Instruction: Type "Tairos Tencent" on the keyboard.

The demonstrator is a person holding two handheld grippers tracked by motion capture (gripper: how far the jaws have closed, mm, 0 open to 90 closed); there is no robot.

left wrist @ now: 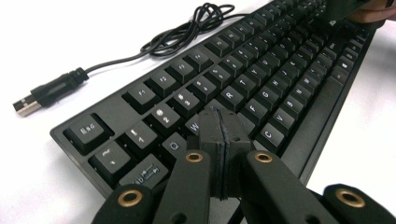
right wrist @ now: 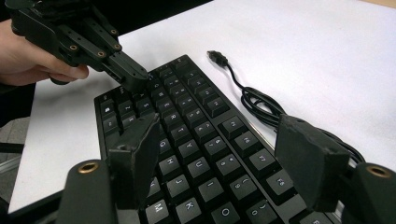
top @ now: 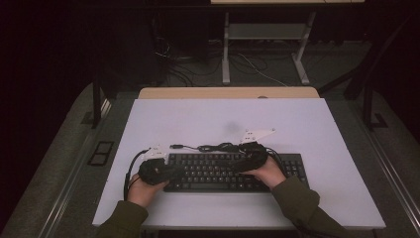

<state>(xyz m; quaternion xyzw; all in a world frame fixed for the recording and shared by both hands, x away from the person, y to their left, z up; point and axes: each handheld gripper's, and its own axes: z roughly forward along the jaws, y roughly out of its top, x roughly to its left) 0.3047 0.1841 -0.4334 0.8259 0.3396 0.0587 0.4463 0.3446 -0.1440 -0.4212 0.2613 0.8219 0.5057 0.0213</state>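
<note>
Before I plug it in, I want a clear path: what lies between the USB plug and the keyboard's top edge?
In the left gripper view, bare white table lies between the USB plug and the keyboard; its cable coils farther along that edge.

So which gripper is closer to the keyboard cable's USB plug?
Left. The left gripper, shut, rests on the keyboard's left end, just below the USB plug. The right gripper, jaws open, hovers over the keyboard's middle-right, farther off.
</note>
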